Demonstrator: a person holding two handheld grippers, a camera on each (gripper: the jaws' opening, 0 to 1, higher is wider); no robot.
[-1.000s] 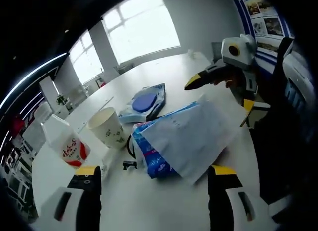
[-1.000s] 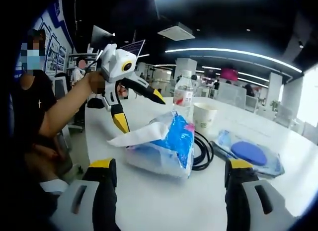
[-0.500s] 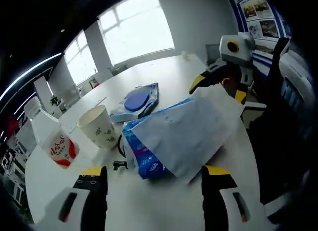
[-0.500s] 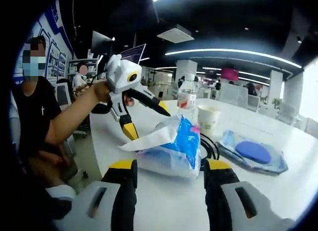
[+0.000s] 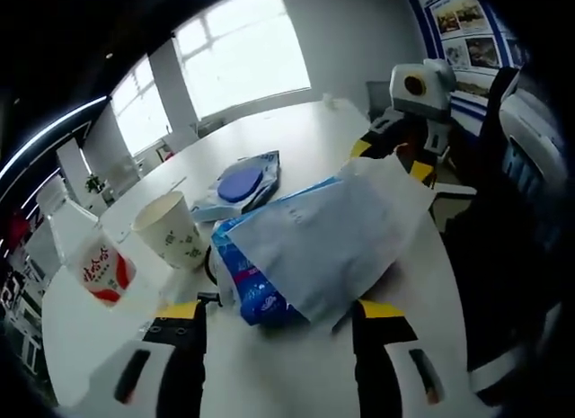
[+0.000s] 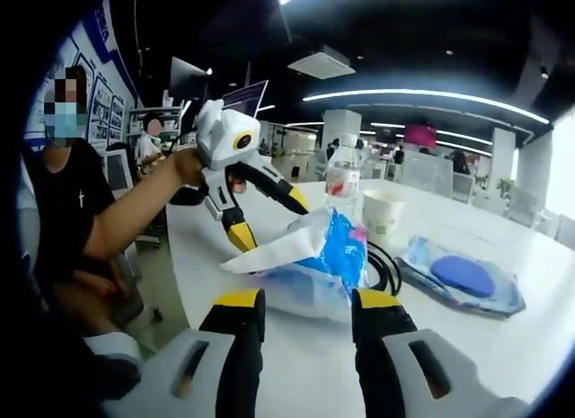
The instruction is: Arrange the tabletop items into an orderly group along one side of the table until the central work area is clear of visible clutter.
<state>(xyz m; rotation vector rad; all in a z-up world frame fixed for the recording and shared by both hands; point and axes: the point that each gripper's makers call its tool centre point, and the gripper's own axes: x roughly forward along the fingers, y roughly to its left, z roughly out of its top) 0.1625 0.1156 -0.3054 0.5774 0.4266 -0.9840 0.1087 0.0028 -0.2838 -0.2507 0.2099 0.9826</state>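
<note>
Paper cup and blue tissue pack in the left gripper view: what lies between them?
A black coiled cable lies on the white table between the paper cup and the blue tissue pack, partly hidden behind the pack.

A blue tissue pack [image 5: 296,256] blocks the middle of the white surface [image 5: 296,130], with a paper cup [image 5: 171,231] and bottle [image 5: 94,265] crowding its 9 o'clock side. Bare surface lies open toward 12 o'clock, beyond the blue pouch [image 5: 241,180].

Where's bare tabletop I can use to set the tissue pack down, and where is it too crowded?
Bare table runs beyond the blue pouch toward the windows, and the near strip in front of the tissue pack is free too. It is crowded around the pack: the black cable, paper cup and water bottle cluster beside it.
</note>
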